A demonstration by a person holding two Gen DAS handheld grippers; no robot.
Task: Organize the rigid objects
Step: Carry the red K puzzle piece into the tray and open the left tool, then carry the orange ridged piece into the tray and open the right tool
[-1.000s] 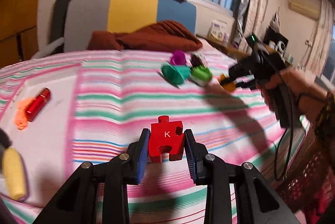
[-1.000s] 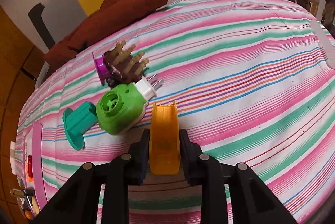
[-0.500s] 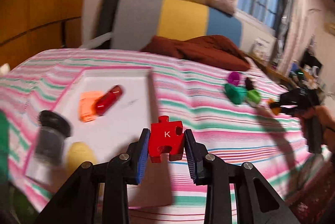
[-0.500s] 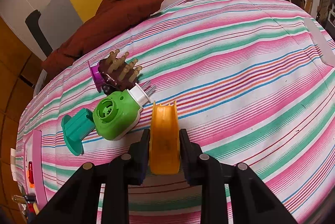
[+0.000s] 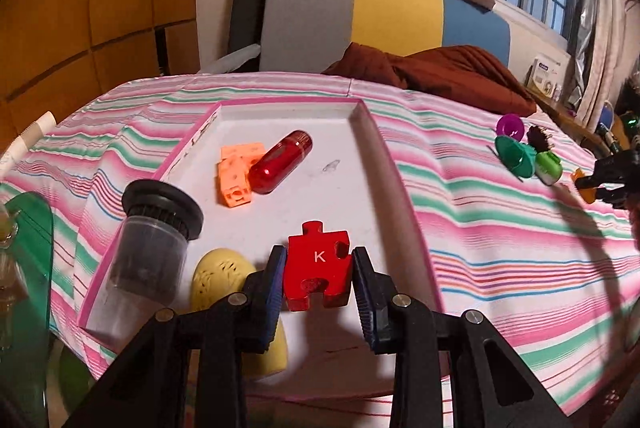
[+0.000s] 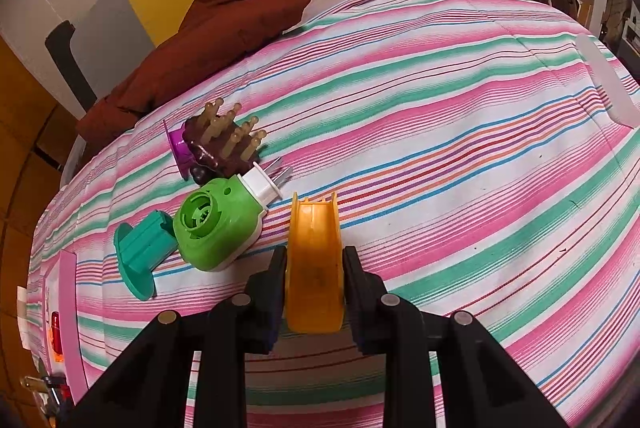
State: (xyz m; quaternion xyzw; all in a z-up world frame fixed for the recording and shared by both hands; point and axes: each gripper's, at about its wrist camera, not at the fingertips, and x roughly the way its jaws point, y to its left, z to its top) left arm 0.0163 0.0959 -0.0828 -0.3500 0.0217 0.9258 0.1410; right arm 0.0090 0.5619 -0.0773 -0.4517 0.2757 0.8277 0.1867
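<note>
The left gripper [image 5: 319,278] clamps the red puzzle piece [image 5: 319,265] above the pink-rimmed tray's [image 5: 404,196] bare near-right floor, just inside its right rim; the right gripper [image 6: 315,270] clamps the orange dispenser [image 6: 315,268] beside the green plug [image 6: 218,224], open striped bedspread [image 6: 460,148] to its right.

Red puzzle piece [image 5: 318,265], white K on top, flat, held between left jaws over near end of tray [image 5: 362,116].
Tray white, pink rim, lies on bed. Inside: orange block [image 5: 237,173] touching red capsule [image 5: 281,162]; yellow oval [image 5: 224,278]; clear jar [image 5: 150,256], black lid, tilted at left rim.
Orange tape holder [image 6: 315,266] held between right jaws, above bed.
On bed in a cluster: green plug [image 6: 222,222], teal spool [image 6: 142,251], brown brush [image 6: 224,142], purple cup [image 6: 178,148].
</note>
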